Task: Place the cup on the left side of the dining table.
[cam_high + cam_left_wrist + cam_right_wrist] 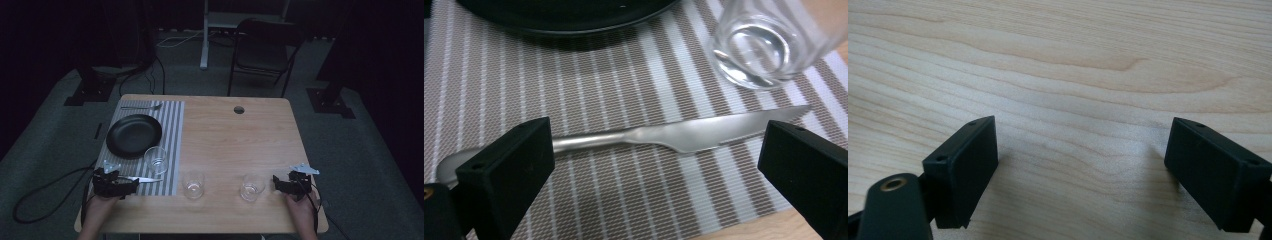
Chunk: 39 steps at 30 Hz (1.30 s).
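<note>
Knife: a table knife (674, 135) lies flat on the striped placemat (589, 90), near its front edge, handle toward the left gripper and blade tip pointing at the nearest glass; in the high view it is the pale sliver (142, 178) just ahead of that gripper.
Left gripper: the left gripper (116, 183) rests low at the front left corner of the mat, jaws spread wide, one on each side of the knife and touching nothing.
Right gripper: the right gripper (285, 184) sits at the front right of the table, jaws parted over bare wood, holding nothing.
Place setting: a black plate (134, 135) is centred on the mat, a fork (141, 107) lies along the mat's far edge, and a clear tumbler (155, 160) stands on the mat just beside the plate's front rim.
Off the mat: two more glasses (193, 184) (251, 186) stand on the wooden table (235, 140), the second one just left of the right gripper.
Progress: judged from the layout, a setting is partly laid; the knife is on the mat but not gripped, so whether it is just set down or about to be lifted cannot be told.
Left to do: probably the two loose glasses.
</note>
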Available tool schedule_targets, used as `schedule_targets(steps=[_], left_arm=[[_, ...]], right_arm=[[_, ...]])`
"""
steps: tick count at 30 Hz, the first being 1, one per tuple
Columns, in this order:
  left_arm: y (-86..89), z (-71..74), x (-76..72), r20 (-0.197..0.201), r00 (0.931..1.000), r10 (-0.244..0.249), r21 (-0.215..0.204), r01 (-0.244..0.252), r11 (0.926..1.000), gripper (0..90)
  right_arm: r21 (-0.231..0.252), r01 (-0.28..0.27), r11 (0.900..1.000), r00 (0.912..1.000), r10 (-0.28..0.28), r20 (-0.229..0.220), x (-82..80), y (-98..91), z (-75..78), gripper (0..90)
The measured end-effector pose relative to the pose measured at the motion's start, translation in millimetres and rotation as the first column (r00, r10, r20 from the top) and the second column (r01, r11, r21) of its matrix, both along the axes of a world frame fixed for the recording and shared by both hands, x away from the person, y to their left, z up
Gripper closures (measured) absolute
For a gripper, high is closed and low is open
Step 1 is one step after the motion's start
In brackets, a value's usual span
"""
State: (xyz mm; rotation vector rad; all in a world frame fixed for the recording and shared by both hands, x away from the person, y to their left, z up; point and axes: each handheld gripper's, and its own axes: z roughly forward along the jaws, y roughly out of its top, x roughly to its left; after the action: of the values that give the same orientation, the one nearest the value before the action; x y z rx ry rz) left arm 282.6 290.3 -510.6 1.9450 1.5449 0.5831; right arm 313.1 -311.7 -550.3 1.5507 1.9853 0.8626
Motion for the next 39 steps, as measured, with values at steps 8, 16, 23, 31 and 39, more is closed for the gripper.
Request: schedule_targets(steps=[8, 16, 23, 31, 39], left_arm=[[14.7, -11.5, -9.8, 0.014, 0.9958, 0.091, -0.019, -0.091, 0.9957, 2.2], [20.4, -25.2, -17.4, 0.005, 0.9909, 0.135, 0.001, -0.135, 0.9909, 2.2], [24.8, -34.3, -20.4, 0.018, 0.9896, 0.143, 0.006, -0.143, 0.9897, 2.2], [22.6, -35.7, -21.7, 0.027, 0.9867, 0.16, 0.022, -0.161, 0.9868, 2.3], [18.5, -35.9, -23.9, 0.027, 0.9779, 0.207, 0.022, -0.208, 0.9779, 2.3]], right_arm=[[0.0, 0.0, 1.0, 1.0, 0.0, 0.0, 0.0, 0.0, 0.0, 13.5], [0.0, 0.0, 1.0, 1.0, 0.0, 0.0, 0.0, 0.0, 0.0, 13.5], [0.0, 0.0, 1.0, 1.0, 0.0, 0.0, 0.0, 0.0, 0.0, 13.5], [0.0, 0.0, 1.0, 1.0, 0.0, 0.0, 0.0, -0.1, 0.0, 13.5], [0.0, 0.0, 1.0, 1.0, 0.0, 0.0, 0.0, -0.1, 0.0, 13.5]])
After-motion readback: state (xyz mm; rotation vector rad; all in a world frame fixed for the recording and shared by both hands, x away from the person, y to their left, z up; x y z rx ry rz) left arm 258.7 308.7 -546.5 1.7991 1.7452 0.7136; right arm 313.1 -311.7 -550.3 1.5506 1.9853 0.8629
